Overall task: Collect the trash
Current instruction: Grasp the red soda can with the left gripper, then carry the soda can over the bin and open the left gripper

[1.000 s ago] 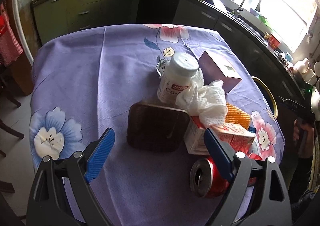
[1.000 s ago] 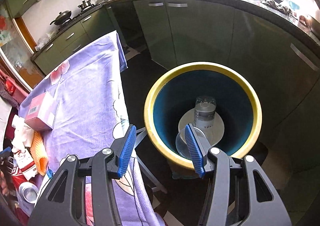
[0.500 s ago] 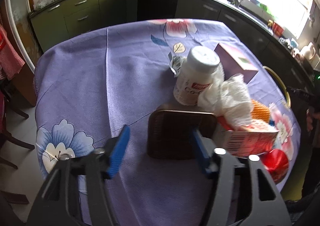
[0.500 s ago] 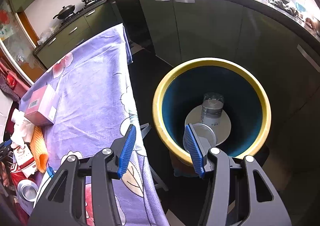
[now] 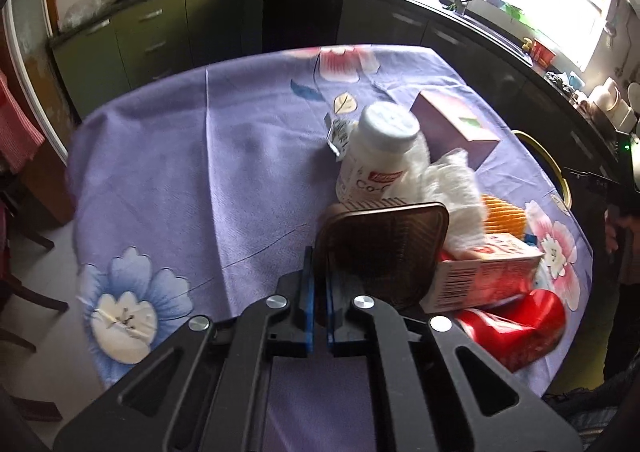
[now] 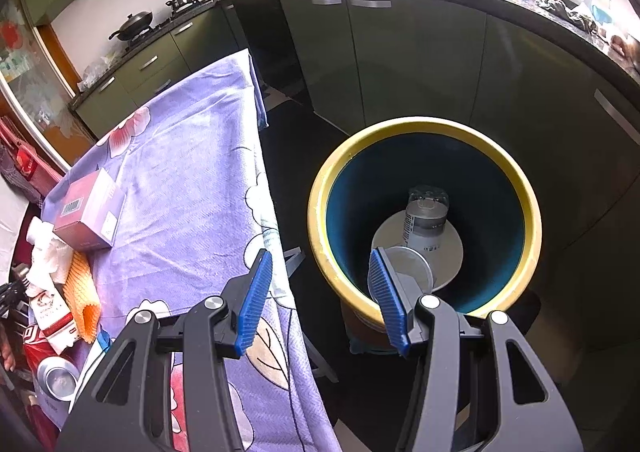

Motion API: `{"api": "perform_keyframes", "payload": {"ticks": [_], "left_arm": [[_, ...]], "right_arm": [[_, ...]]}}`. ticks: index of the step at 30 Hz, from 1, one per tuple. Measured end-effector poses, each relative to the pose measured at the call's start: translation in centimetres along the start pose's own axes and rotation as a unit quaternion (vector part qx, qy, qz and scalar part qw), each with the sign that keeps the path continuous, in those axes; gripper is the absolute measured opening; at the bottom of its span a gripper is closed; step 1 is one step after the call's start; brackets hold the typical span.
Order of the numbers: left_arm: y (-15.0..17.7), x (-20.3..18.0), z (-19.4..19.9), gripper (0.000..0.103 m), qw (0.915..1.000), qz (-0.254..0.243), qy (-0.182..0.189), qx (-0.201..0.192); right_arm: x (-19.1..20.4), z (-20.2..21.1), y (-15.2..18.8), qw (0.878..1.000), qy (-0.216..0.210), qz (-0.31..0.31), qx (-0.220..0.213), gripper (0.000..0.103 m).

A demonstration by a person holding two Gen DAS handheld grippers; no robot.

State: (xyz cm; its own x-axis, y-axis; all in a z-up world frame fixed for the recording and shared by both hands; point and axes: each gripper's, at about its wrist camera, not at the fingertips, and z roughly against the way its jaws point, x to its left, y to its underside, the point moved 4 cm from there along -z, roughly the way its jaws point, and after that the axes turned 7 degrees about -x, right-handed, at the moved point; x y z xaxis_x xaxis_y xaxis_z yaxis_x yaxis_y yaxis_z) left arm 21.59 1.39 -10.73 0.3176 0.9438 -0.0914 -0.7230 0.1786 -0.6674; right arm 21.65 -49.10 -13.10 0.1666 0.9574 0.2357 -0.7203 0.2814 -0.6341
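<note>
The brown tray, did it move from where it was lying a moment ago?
Yes. The brown tray lay flat on the purple tablecloth; now its far edge tips up toward the white bottle, its near rim pinched in the left gripper, whose jaws just closed.

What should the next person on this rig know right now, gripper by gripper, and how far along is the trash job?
Left gripper: jaws have just closed on the near edge of the brown tray, which now tilts up off the purple cloth.
Right gripper: open and empty, hanging over the gap between table and yellow-rimmed bin.
Done: a plastic bottle, a clear cup and a white plate lie in the bin.
Left on the table: white bottle, crumpled tissue, pink box, orange net, red carton, red can.
Next, probably: carry the tray to the bin.
</note>
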Motion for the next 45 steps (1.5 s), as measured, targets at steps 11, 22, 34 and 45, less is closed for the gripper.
{"api": "perform_keyframes", "payload": {"ticks": [11, 22, 34, 45], "left_arm": [[-4.8, -7.7, 5.4, 0.004, 0.9972, -0.043, 0.046, -0.040], [-11.2, -29.3, -2.3, 0.004, 0.9637, -0.189, 0.188, -0.001], [-13.6, -43.9, -15.8, 0.004, 0.9492, -0.223, 0.212, 0.066], [-15.7, -42.5, -15.0, 0.043, 0.9627, -0.182, 0.198, 0.031]], "right_arm": [[-2.6, 1.9, 0.6, 1.000, -0.004, -0.020, -0.021, 0.051], [-11.5, 6.8, 2.7, 0.994, 0.057, -0.079, -0.060, 0.051], [-17.9, 7.6, 5.6, 0.986, 0.088, -0.134, -0.048, 0.051], [-17.5, 7.3, 6.2, 0.987, 0.085, -0.130, -0.042, 0.052]]}}
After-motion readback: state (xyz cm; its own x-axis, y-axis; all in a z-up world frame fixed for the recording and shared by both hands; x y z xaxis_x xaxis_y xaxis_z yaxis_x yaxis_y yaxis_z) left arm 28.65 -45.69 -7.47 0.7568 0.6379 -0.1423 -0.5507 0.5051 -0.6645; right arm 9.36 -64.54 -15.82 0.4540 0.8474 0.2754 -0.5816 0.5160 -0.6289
